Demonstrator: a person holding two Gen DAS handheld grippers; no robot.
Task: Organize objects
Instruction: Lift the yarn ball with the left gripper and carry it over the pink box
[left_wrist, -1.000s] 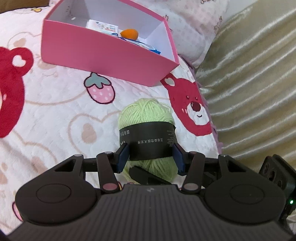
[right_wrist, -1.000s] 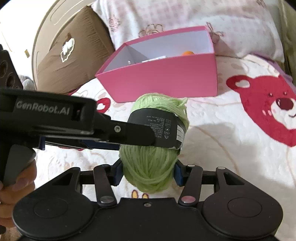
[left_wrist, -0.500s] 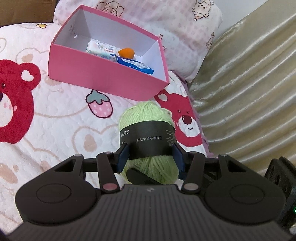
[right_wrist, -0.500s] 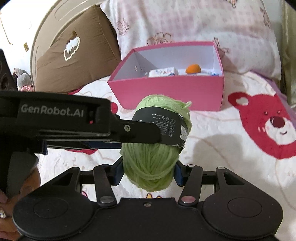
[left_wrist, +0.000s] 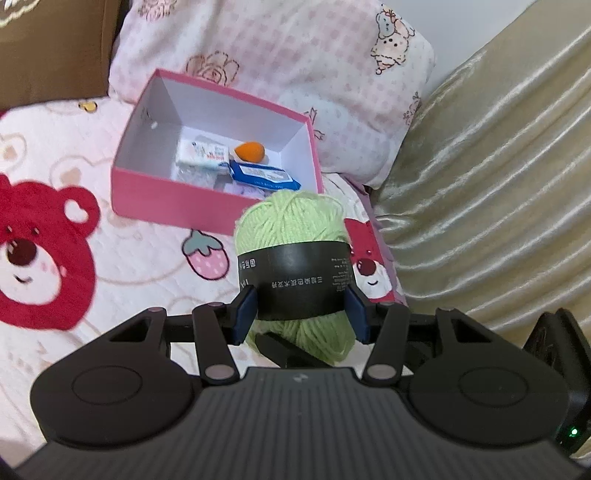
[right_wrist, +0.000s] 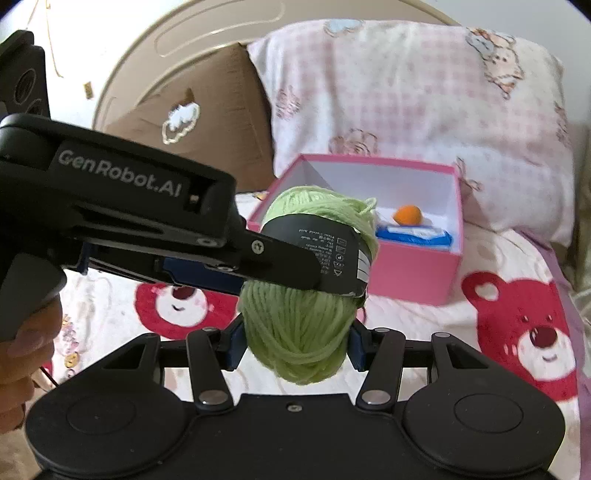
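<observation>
A: What's nearest on my left camera?

B: My left gripper (left_wrist: 301, 308), its blue fingers (left_wrist: 244, 314) clamped on the black paper band (left_wrist: 303, 284) of a light green ball of yarn (left_wrist: 291, 221). The ball hangs clear of the bed.

A: And my right side?

B: My right gripper (right_wrist: 295, 345) is clamped on the same ball of yarn (right_wrist: 299, 332) at its lower end, fingers (right_wrist: 234, 345) pressed to either flank. The left gripper comes in from nine o'clock in that view, with a hand (right_wrist: 26, 354) on its handle at the left edge.

A: What lies under it?

B: A white quilt printed with red bears and strawberries (left_wrist: 55, 240).

A: Farther on?

B: At twelve o'clock, an open pink cardboard box with a white inside (left_wrist: 177, 199) sits on the quilt. In it: a white packet (left_wrist: 201, 155), a blue packet (left_wrist: 264, 176), and a small orange egg-shaped thing (left_wrist: 249, 151).

A: Beyond that?

B: A pink checked pillow (left_wrist: 295, 55), a brown cushion (right_wrist: 207, 110) at eleven o'clock, and a gold curtain (left_wrist: 498, 166) at three.
</observation>
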